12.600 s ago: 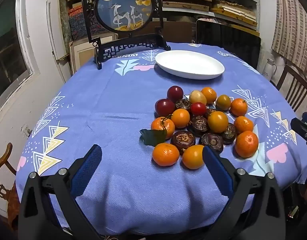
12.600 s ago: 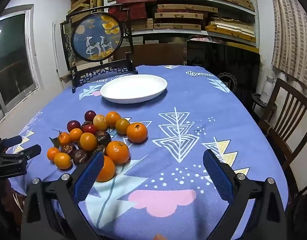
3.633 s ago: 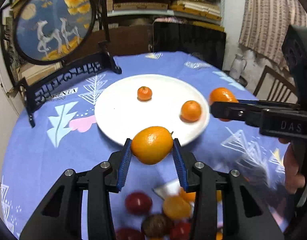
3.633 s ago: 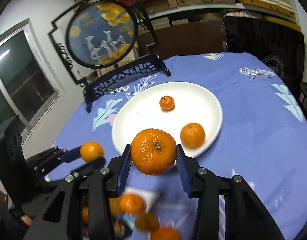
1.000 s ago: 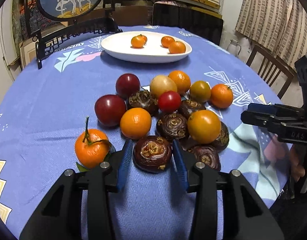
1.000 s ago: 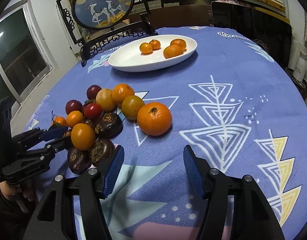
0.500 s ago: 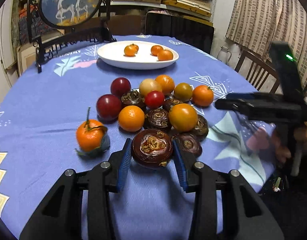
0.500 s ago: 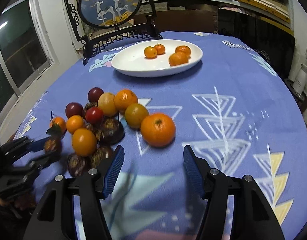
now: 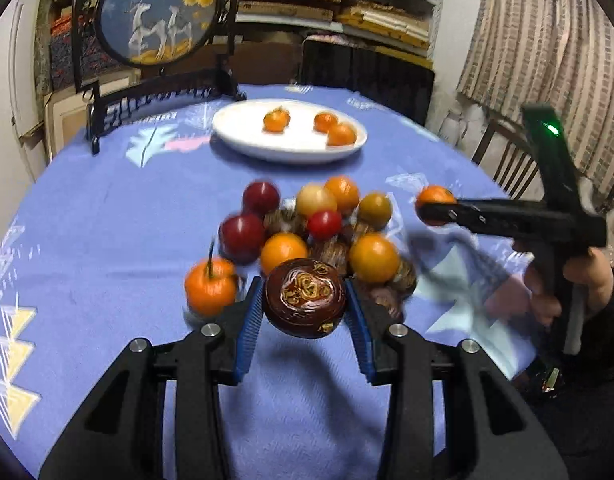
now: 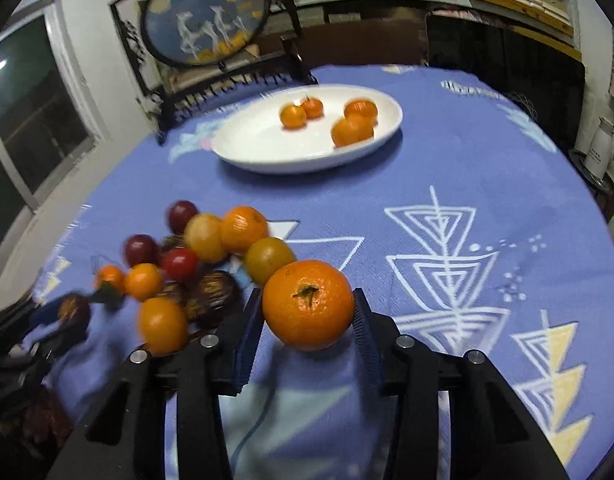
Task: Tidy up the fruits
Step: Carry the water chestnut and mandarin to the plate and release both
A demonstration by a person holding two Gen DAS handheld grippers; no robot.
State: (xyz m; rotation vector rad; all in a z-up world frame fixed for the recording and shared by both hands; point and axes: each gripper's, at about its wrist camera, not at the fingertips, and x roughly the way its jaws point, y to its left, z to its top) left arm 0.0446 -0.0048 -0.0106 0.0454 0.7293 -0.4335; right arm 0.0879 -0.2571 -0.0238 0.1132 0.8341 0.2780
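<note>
Left gripper (image 9: 305, 308) clamped on the dark brown fruit (image 9: 305, 298), right gripper (image 10: 307, 312) just closed onto the big mandarin (image 10: 308, 304), both above the blue cloth beside the fruit pile (image 9: 323, 224). Lift clear first, carry level; mandarin to white plate (image 10: 243, 148) beside the other mandarins; set down low

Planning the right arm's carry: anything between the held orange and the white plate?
Nothing visible. The right gripper holds the orange; from it to the white plate lies bare blue tablecloth. The fruit pile sits left of that line.
</note>
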